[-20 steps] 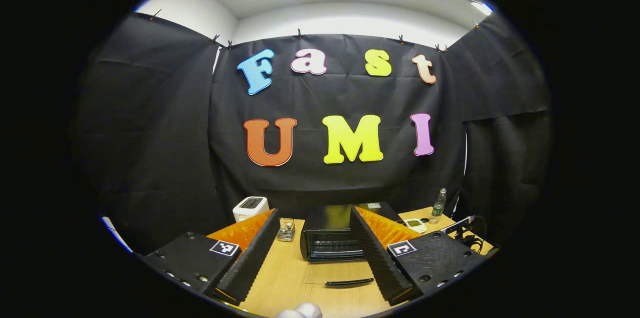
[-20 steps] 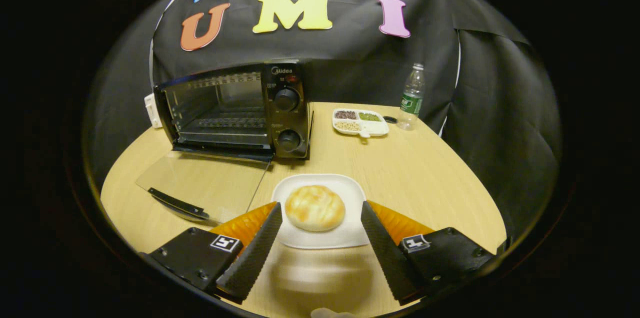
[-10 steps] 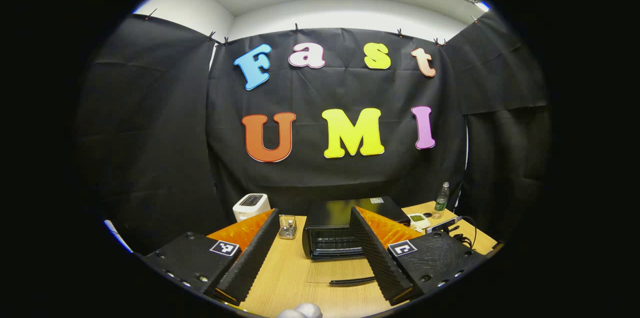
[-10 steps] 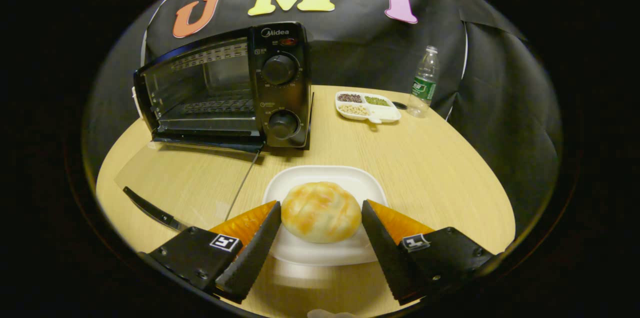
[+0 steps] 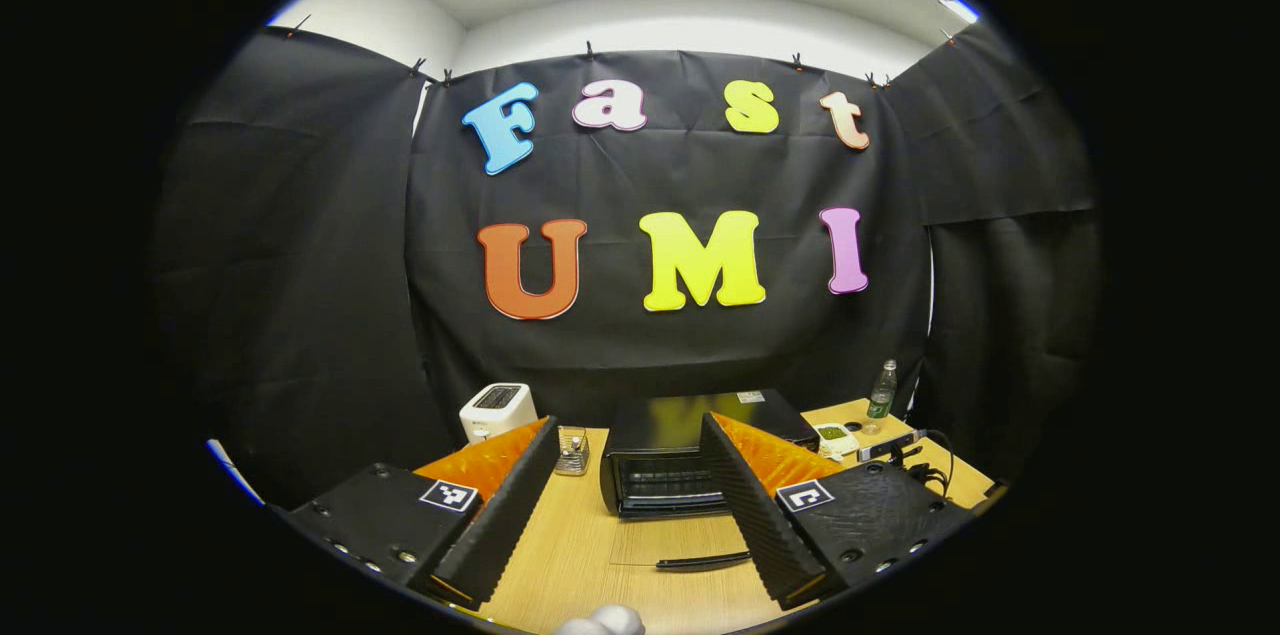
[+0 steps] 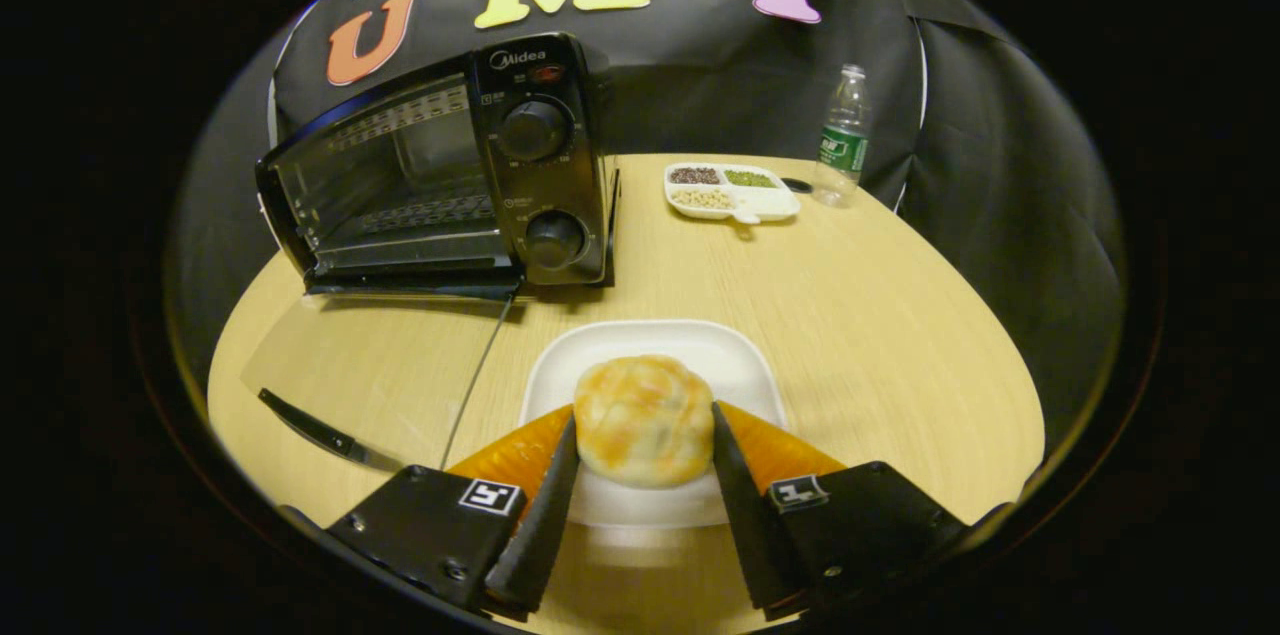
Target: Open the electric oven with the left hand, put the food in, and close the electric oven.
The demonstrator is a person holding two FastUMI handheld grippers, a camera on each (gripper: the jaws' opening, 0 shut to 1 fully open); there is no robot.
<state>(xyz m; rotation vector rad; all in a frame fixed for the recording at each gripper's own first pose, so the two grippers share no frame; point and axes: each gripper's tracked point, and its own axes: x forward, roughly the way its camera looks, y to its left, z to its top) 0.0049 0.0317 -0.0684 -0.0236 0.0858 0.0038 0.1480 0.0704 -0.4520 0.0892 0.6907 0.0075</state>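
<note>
The bun [image 6: 643, 420] on the plate [image 6: 740, 365] — judged light, soft, easily crushed — is clasped at its sides by the right gripper [image 6: 640, 475], while the left gripper [image 5: 628, 505] is held wide and empty.

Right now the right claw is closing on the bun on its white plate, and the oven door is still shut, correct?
Not quite: the oven door is already open, lying flat on the table in the right gripper view. The right claw does have the bun between its fingers over the white plate.
</note>
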